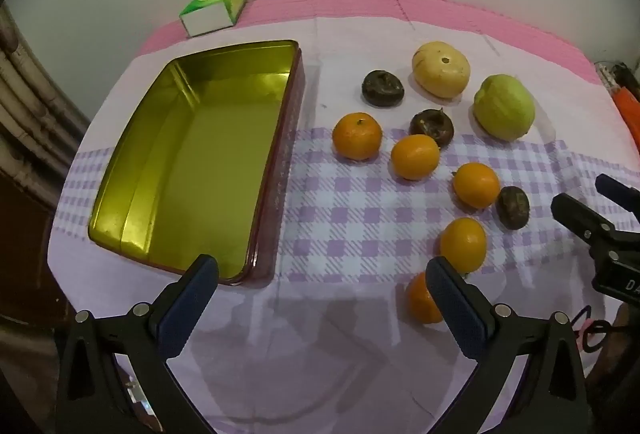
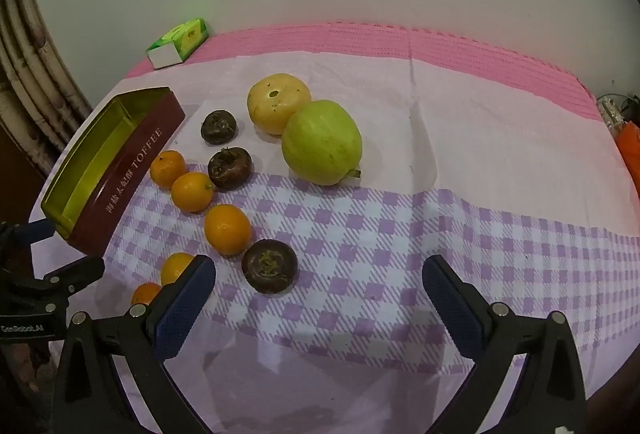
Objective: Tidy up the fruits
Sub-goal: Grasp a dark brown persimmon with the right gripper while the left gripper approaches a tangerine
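An empty gold-lined tin (image 1: 192,158) with maroon walls (image 2: 132,178) sits on the left of the cloth. To its right lie several oranges (image 1: 357,135) (image 2: 227,229), three dark brown fruits (image 1: 383,87) (image 2: 270,265), a yellow fruit (image 1: 441,68) (image 2: 278,102) and a green guava (image 1: 504,106) (image 2: 322,142). My left gripper (image 1: 322,276) hovers open over the cloth near the tin's front corner, one orange (image 1: 420,300) partly behind its right finger. My right gripper (image 2: 319,276) hangs open over bare cloth, right of the nearest dark fruit.
A green and white box (image 1: 216,8) (image 2: 179,43) lies at the back left by the wall. The checked cloth (image 2: 440,234) covers a pink mat (image 2: 440,42). Orange and cabled items (image 2: 628,146) sit at the far right edge. Pipes run down the left.
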`<state>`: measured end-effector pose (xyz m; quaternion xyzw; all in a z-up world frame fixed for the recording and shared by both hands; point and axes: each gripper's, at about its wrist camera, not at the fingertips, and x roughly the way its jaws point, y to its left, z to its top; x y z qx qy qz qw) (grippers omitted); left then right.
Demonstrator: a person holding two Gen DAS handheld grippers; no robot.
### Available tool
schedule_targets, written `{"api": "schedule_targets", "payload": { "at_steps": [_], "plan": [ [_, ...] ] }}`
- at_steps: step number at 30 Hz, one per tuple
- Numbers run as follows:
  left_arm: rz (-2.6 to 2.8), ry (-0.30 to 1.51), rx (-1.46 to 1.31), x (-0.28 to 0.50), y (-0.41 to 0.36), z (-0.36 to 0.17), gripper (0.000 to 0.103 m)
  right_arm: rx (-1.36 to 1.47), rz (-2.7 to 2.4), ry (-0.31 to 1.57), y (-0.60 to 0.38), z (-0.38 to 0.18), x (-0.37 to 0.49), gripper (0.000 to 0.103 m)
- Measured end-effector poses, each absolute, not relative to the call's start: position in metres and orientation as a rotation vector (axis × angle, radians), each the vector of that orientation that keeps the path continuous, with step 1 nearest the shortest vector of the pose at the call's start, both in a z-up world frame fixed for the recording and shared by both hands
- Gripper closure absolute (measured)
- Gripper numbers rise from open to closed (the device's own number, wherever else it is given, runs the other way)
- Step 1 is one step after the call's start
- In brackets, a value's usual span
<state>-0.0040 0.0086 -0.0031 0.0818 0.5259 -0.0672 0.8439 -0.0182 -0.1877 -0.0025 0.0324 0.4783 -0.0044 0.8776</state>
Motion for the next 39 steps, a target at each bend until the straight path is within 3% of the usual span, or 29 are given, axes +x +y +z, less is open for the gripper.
{"api": "schedule_targets", "payload": {
  "at_steps": [39],
  "plan": [
    [-0.145, 1.126, 0.215, -0.011, 0.005, -0.006, 0.0, 0.019, 0.006, 0.995, -0.179, -0.012, -0.018, 0.0]
  ]
}}
